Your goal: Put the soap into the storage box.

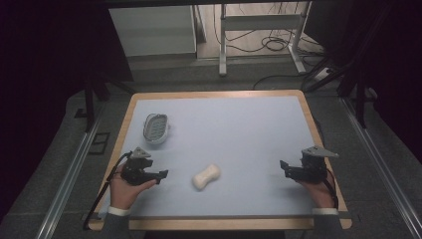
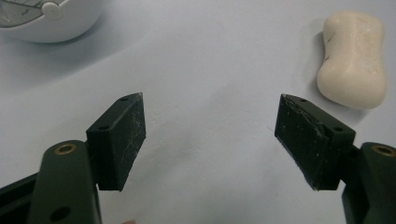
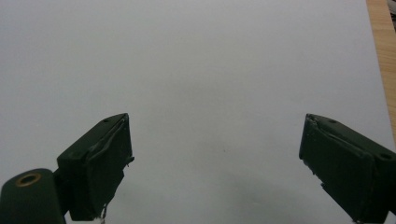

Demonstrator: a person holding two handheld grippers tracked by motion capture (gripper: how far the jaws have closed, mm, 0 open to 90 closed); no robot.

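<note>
Resting on the pale blue mat [image 1: 239, 124] that covers the table, things run left to right like this: a white soap dish [image 1: 156, 128] with a ridged insert toward the far left, the left gripper [image 1: 160, 176] near the front edge, a bar of soap [image 1: 206, 177] just beside it, and the right gripper [image 1: 283, 167] well apart at the right.

Both grippers stand wide open with nothing between their jaws (each gripper view shows bare mat in the gap).

The soap, cream-coloured and pinched at the middle, lies flat between the two grippers, nearer the left one. It is probably rigid, fairly light and slick, so its narrowed waist looks the surest place to grasp, with moderate pressure.
</note>
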